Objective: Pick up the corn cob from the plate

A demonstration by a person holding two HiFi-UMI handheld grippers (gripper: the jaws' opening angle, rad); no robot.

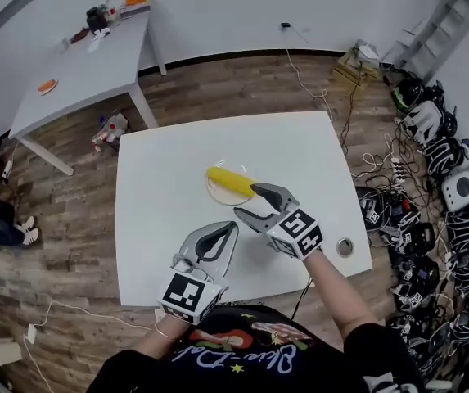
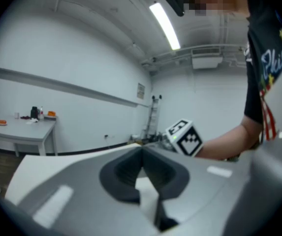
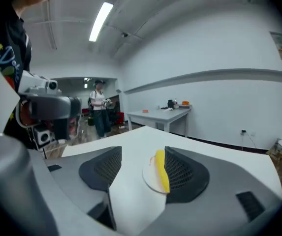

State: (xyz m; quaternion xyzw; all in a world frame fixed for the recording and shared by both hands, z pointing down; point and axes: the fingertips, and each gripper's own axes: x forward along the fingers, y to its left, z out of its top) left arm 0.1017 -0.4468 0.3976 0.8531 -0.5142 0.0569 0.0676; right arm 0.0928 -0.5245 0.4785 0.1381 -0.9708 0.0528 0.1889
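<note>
A yellow corn cob (image 1: 231, 181) lies on a small round plate (image 1: 216, 194) in the middle of the white table (image 1: 299, 154). My right gripper (image 1: 248, 201) is open just in front of the plate, its far fingertip close beside the cob's near end. In the right gripper view the cob (image 3: 160, 171) and plate (image 3: 149, 177) lie ahead between the open jaws (image 3: 141, 157), nearer the right pad, with no contact. My left gripper (image 1: 232, 227) is shut and empty over the table's near side. Its closed jaws (image 2: 141, 152) point toward the right gripper's marker cube (image 2: 185, 137).
A grey side table (image 1: 78, 72) with small items stands at the back left. Headsets and cables (image 1: 439, 178) crowd the floor to the right, near a ladder (image 1: 443, 23). A round port (image 1: 344, 246) sits near the table's right front corner. A person (image 3: 99, 107) stands far off.
</note>
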